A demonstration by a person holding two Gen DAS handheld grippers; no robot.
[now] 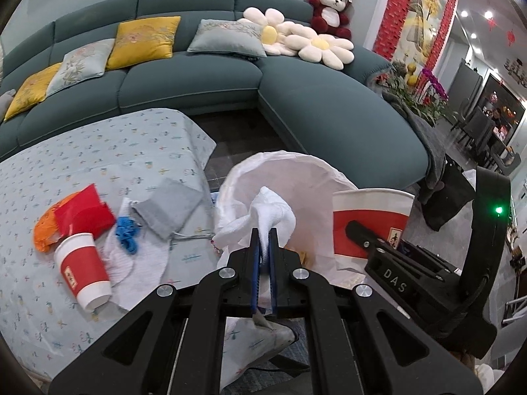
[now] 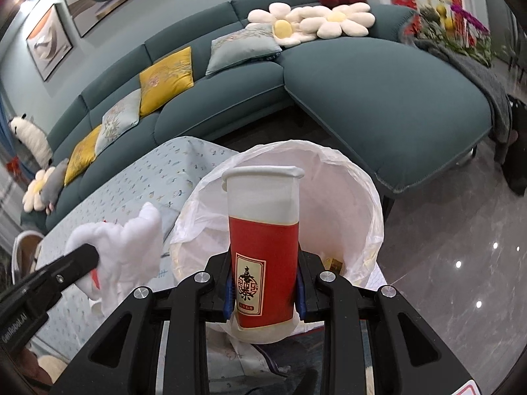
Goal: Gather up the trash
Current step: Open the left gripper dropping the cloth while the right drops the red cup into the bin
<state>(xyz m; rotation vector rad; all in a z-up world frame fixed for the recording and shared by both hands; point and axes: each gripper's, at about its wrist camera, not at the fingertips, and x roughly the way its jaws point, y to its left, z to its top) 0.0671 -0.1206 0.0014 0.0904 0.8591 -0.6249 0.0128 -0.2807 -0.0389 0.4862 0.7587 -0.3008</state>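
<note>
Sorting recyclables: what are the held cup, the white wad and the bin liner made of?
Cup: likely matte coated paper, rolled rim, printed red band. White wad: soft tissue or cloth, crumpled folds; unclear which. Bin liner: thin translucent plastic film, wrinkled and glossy.

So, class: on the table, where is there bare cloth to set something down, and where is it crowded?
Bare cloth: the far stretch of the table toward the sofa, and the near strip in front of the fallen cup. Crowded: the cluster of cup, red wrapper, grey pouch and blue scrap, up to the bin.
</note>
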